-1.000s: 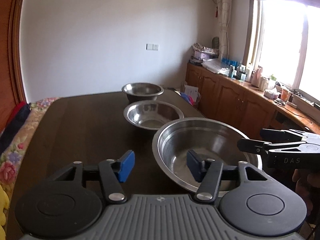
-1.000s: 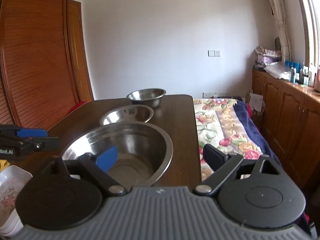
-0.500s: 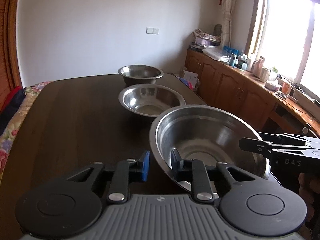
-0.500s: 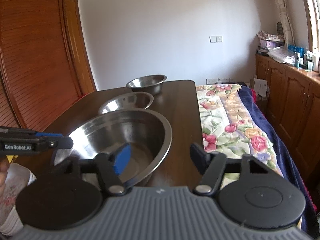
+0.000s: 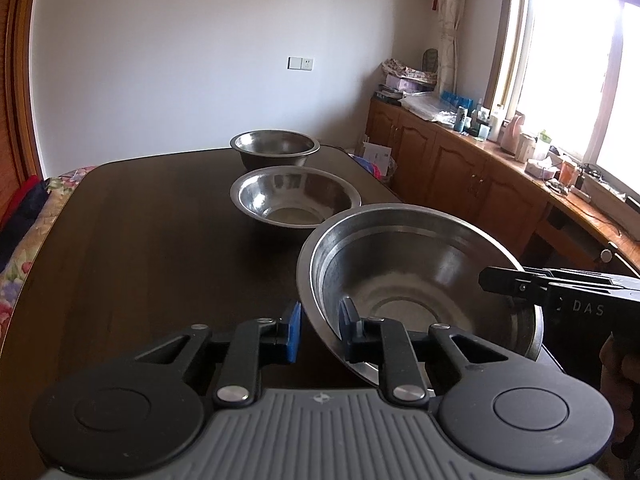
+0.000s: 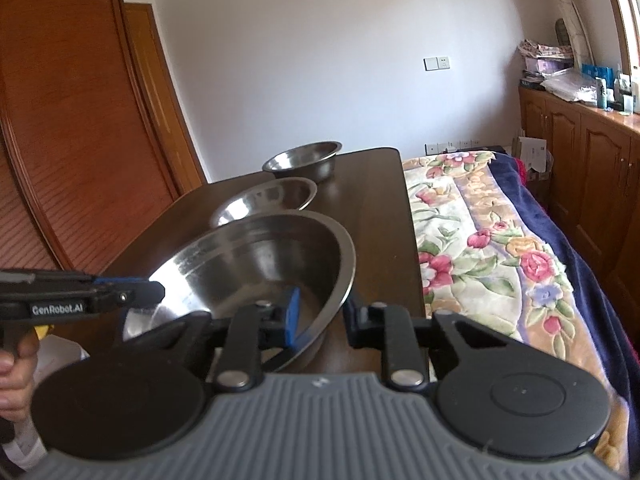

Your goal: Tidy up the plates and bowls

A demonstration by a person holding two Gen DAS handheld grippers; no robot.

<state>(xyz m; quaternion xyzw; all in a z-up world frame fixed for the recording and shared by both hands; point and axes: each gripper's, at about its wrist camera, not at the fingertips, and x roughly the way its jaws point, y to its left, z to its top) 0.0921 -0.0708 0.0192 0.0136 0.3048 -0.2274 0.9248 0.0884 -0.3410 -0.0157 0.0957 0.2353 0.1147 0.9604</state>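
Gripping the large steel bowl (image 5: 420, 280) at lower right of the left wrist view, the left gripper (image 5: 318, 330) pinches its near rim, while in the right wrist view the right gripper (image 6: 320, 318), jaws closing, clamps the bowl's (image 6: 260, 264) lower-centre rim.

Table (image 5: 140, 248) left half free; 3 bowls (image 5: 295, 199) line right side.

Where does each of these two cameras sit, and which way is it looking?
Left wrist view: rides on the left claw, looking along the table; the right claw shows beside it.
Right wrist view: rides on the right claw, aimed the same way; the left claw and a hand show.
Both share the big bowl, with both claws on its rim.
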